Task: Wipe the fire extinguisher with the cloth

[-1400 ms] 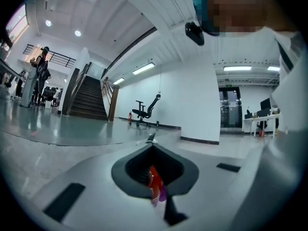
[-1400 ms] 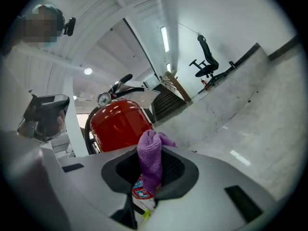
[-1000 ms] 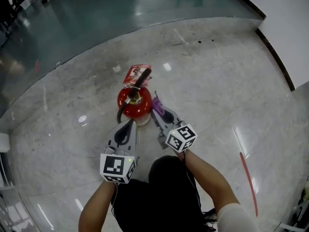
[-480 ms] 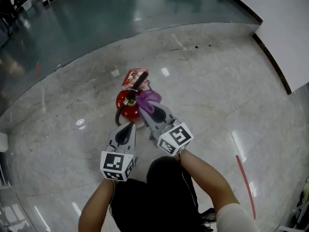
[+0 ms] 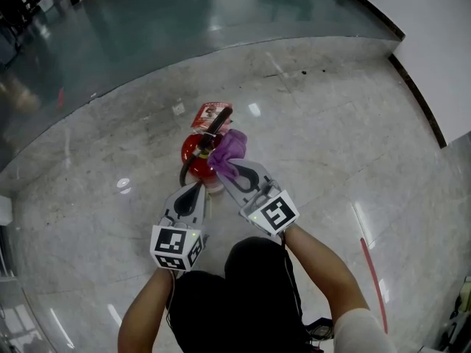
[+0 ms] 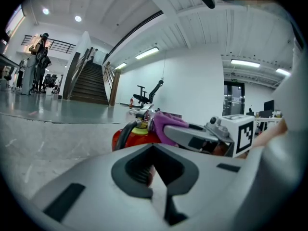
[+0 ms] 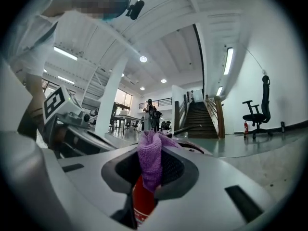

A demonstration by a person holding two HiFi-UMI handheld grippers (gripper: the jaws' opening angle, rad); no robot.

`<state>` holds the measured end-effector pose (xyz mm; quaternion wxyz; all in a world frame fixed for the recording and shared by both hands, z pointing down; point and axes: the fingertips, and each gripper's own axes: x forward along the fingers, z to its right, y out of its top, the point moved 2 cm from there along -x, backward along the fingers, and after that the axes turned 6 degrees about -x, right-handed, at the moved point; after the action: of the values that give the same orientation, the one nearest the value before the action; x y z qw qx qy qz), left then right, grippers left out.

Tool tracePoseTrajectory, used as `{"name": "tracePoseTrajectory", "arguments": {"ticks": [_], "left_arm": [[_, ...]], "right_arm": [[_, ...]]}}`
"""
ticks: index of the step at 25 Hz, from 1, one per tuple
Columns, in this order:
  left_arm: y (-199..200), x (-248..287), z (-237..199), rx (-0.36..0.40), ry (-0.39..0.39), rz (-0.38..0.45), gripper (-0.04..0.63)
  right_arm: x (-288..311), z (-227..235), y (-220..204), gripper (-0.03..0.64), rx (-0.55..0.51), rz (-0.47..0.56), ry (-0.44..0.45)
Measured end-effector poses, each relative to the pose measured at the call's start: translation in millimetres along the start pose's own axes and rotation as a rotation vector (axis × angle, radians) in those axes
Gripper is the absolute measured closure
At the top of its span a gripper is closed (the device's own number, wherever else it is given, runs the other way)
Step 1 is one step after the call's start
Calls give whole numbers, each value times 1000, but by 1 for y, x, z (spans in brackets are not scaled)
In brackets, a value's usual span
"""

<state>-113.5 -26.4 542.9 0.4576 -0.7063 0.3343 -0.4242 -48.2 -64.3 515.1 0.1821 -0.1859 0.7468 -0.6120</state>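
A red fire extinguisher [image 5: 197,151] stands upright on the stone floor, with a black handle [image 5: 218,121], a black hose [image 5: 185,171] and a red tag [image 5: 209,112]. My right gripper [image 5: 222,166] is shut on a purple cloth [image 5: 230,145], which presses against the extinguisher's upper right side by the handle. The right gripper view shows the cloth [image 7: 150,161] bunched between the jaws, with red cylinder [image 7: 143,200] below. My left gripper [image 5: 197,188] is shut just in front of the extinguisher's near side, holding nothing. In the left gripper view, the extinguisher [image 6: 126,137] and cloth [image 6: 163,125] lie beyond the jaws.
A curved border separates the pale stone floor [image 5: 324,138] from a darker glossy floor [image 5: 147,28]. A white wall with dark skirting [image 5: 419,87] runs at the right. A red line [image 5: 372,271] marks the floor. A staircase [image 6: 91,83], an office chair [image 7: 255,112] and distant people [image 6: 39,57] stand far off.
My right gripper has carried the cloth from the extinguisher's right side up and left onto its shoulder by the handle. The left gripper has barely moved.
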Motion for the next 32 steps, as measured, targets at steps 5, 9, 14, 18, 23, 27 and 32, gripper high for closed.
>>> {"name": "tracePoseTrajectory", "arguments": {"ticks": [5, 9, 14, 18, 23, 27, 32], "left_arm": [[-4, 4, -7, -3, -8, -2, 597], [-10, 9, -8, 2, -19, -10, 597], [-14, 13, -9, -6, -22, -12, 597], [-18, 12, -9, -9, -19, -20, 597], [-6, 7, -4, 52, -46, -15, 597], [1, 8, 7, 84, -73, -25, 597], [7, 6, 33, 132, -171, -65, 597]], "right_arm": [[-13, -18, -25, 548, 22, -8, 52], [-18, -23, -34, 548, 10, 6, 83], [-20, -27, -41, 548, 7, 7, 94], [-31, -16, -24, 548, 69, 77, 47], [-70, 24, -17, 548, 157, 133, -72], [-92, 44, -39, 548, 251, 88, -138], [-99, 46, -66, 548, 304, -5, -212]]}}
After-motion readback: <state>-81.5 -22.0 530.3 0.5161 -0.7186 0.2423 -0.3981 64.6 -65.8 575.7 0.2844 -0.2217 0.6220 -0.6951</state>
